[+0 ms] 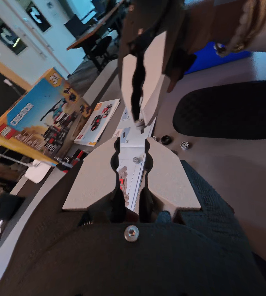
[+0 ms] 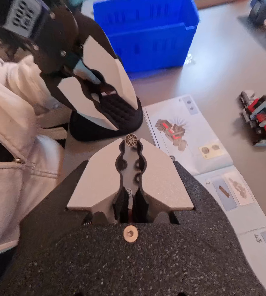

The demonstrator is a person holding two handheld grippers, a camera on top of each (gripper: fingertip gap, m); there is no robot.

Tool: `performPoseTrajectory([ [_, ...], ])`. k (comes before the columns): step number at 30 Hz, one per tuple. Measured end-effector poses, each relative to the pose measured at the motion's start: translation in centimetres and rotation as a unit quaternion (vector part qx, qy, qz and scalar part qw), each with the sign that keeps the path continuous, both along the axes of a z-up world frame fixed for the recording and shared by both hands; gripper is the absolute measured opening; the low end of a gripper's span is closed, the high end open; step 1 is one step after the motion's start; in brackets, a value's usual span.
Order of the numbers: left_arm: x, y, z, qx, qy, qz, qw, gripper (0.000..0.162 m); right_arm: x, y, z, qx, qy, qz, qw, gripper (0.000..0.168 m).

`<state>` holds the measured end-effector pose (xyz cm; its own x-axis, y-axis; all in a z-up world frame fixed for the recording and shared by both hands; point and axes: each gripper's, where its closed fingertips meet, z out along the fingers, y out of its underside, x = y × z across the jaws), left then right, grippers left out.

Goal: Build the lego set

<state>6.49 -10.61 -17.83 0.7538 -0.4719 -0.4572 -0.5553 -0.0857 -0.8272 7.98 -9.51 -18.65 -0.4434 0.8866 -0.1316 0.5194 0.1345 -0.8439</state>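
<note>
A grey wheel hub is pinched at the right tool tips, above the surface. Left tool released, empty. Black tyre lies just beside the left tool's tips, nearer that hand.

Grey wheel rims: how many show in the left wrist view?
4: one in the right hand-held gripper, one on the manual, one behind the left fingertip, one on the table. More may be hidden.

We see a small grey wheel pinched upright, and a half-built black and red car sitting on the table.
</note>
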Motion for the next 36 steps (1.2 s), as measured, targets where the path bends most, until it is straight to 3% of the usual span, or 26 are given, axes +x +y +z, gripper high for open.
performPoseTrajectory([
  [4, 0.7, 1.5, -1.4, -0.036, 0.046, -0.018, 0.998, 0.026, -0.5, 0.5, -0.4, 0.031, -0.037, 0.000, 0.999, 0.015],
  [10, 0.4, 2.9, -2.4, -0.063, 0.037, 0.016, 0.997, 0.024, -1.3, 0.8, 0.0, -0.047, -0.016, -0.020, 0.999, 0.015],
  [14, 0.2, 3.1, -2.6, -0.065, 0.046, 0.029, 0.996, 0.021, -1.2, 0.7, -0.6, -0.054, -0.018, -0.026, 0.998, 0.015],
  [20, 0.2, 3.2, -3.0, -0.069, 0.071, 0.037, 0.994, 0.012, -1.3, 0.6, -0.6, -0.037, -0.012, -0.036, 0.999, 0.015],
  [24, 0.3, 2.9, -2.8, -0.064, 0.076, 0.034, 0.994, 0.018, -1.3, 0.8, 0.2, 0.019, 0.024, -0.037, 0.999, 0.015],
  [26, 0.6, 2.3, -2.5, -0.079, 0.022, 0.013, 0.997, 0.020, -1.0, 1.4, 1.1, 0.110, 0.062, -0.042, 0.991, 0.015],
  [28, 0.7, 1.7, -1.4, -0.093, -0.084, -0.005, 0.992, 0.018, -0.6, 2.0, 1.8, 0.213, 0.090, -0.045, 0.972, 0.015],
  [31, 0.5, 1.8, 1.3, -0.088, -0.252, -0.002, 0.964, 0.011, -0.6, 2.7, 2.9, 0.361, 0.137, -0.051, 0.921, 0.015],
  [33, 0.8, 2.3, 2.1, -0.094, -0.315, -0.004, 0.944, 0.011, -0.7, 2.6, 3.5, 0.423, 0.165, -0.048, 0.890, 0.015],
  [36, 1.1, 3.1, 2.5, -0.106, -0.384, -0.016, 0.917, 0.012, -0.9, 2.4, 4.0, 0.454, 0.187, -0.053, 0.870, 0.015],
])
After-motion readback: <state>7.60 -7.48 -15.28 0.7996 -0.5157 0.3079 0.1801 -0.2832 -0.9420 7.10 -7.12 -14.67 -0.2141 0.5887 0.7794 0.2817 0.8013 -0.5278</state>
